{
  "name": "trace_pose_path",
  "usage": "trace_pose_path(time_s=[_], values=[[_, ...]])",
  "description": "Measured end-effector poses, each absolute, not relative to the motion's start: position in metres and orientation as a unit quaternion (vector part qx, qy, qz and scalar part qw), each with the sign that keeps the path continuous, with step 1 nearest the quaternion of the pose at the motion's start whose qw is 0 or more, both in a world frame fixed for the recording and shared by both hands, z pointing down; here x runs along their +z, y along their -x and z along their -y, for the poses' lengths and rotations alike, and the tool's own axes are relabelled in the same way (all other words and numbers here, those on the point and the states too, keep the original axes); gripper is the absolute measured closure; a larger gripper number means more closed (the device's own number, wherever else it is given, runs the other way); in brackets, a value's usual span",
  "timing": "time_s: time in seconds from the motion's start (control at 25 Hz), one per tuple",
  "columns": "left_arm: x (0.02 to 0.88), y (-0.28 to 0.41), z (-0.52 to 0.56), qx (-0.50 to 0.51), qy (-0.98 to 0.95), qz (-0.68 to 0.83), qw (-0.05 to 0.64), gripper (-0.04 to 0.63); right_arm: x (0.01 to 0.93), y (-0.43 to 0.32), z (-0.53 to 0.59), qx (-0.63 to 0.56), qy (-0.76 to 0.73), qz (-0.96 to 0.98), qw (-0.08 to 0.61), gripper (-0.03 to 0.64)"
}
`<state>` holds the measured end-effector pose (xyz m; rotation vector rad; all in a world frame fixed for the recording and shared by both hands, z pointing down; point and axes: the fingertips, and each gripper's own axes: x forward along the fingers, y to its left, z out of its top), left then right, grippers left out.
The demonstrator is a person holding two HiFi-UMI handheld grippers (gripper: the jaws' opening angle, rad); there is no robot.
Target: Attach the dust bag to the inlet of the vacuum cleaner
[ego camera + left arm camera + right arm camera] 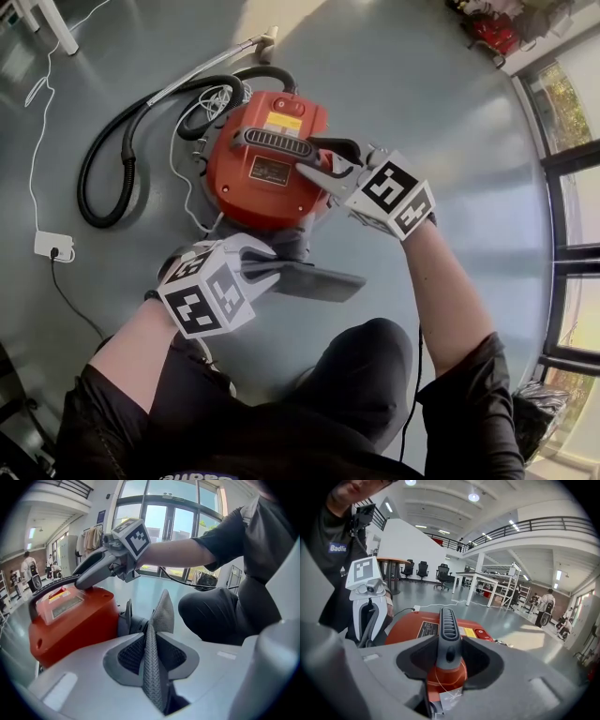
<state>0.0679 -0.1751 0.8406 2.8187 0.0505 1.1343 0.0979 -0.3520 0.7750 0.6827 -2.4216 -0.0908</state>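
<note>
Vacuum cleaner [258, 183]: red, standing on the grey floor [422, 84] in front of the crouching person.
Dust bag [319, 281]: grey mesh cloth at the near side of the vacuum cleaner, lying out flat between it and the person's knee [370, 361].
Left tongs [274, 272]: narrow gap. A fold of the dust bag stands upright between the pads, with space showing on each side of it.
Right tongs [323, 173]: wide, clamped on the near end of the black handle [277, 142] on top of the vacuum cleaner.
Head view only: the black hose [108, 169] curled on the floor beside the machine, the white cable [37, 122] and the socket block [53, 246].
Left gripper view only: the bag's far end meets a black collar [127, 620] on the machine's body. Whether it is fully seated cannot be told.
Right gripper view only: the handle's ribbed top running straight away from the pads, and the left tongs beyond the machine, pointing down.
Left forearm: comes in from the lower left and tilts downward.
Right forearm: bare below a dark sleeve, reaching from the lower right up to the handle.
</note>
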Motion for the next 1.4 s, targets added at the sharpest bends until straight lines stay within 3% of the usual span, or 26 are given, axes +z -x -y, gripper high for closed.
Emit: trace_pose_path(time_s=[0.4,0.92,1.16,1.32,1.4], values=[[0.843,-0.068,0.168,0.410,-0.910,-0.019,-0.050,0.477,0.775,-0.093,0.340,-0.037,-0.252,0.915,0.312,0.472],[0.846,-0.063,0.167,0.412,-0.911,-0.015,-0.028,0.469,0.776,-0.094,0.340,-0.038,-0.259,0.911,0.320,0.471],[0.848,-0.063,0.169,0.428,-0.901,-0.007,-0.065,0.462,0.776,-0.094,0.341,-0.041,-0.267,0.905,0.330,0.471],[0.846,-0.067,0.175,0.429,-0.900,0.006,-0.082,0.396,0.777,-0.093,0.342,-0.040,-0.270,0.903,0.331,0.471],[0.846,-0.068,0.173,0.427,-0.901,0.002,-0.074,0.432,0.776,-0.095,0.342,-0.040,-0.270,0.903,0.331,0.472]])
